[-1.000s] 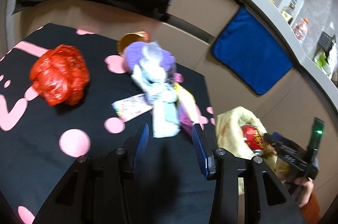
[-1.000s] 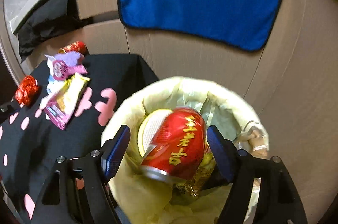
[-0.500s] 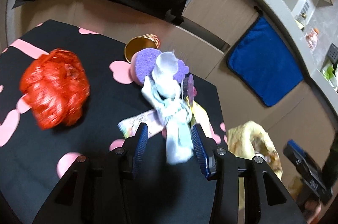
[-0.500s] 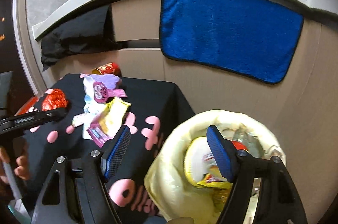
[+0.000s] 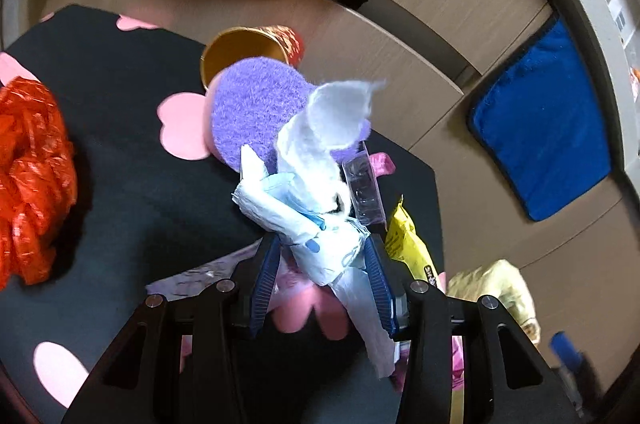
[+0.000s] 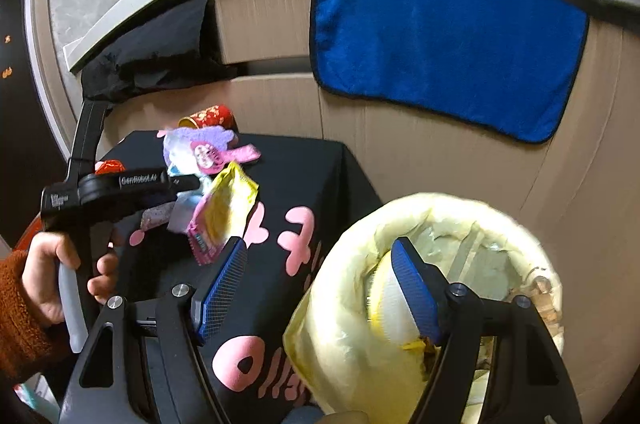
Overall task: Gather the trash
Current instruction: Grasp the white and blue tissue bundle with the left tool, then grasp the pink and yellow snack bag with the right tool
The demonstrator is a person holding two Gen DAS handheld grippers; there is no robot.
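Far left on the bench (image 5: 120,160), draped in black cloth with pink shapes: a crumpled red plastic bag (image 5: 32,180), untouched, yet to be collected. Further back, toward the bench's far edge, a red-and-gold paper cup (image 5: 248,50) on its side, mouth facing the camera, also waiting. Just in front of it, touching or nearly so, a purple fuzzy pad (image 5: 256,112).

At centre, the left hand-held gripper (image 5: 322,266), blue pads on either side of a white and pale-blue crumpled wrapper (image 5: 316,220); closed onto it by the look of the pads pressing its lower end, though whether lifted off the bench or merely pinched in place cannot be told. Beside it a small clear plastic box (image 5: 362,190), then a yellow snack packet (image 5: 404,244), and a flat printed wrapper (image 5: 200,272) partly under the fingers. All still on the bench.

To the right, below the bench's edge, the yellow-lined trash bin (image 6: 436,224), already holding some rubbish, contents blurred. Above its near rim, the right hand-held gripper (image 6: 320,288), fingers spread wide, nothing between them.

Judged overall: underway, perhaps a minor share binned; most items remaining, the white wrapper next in line.
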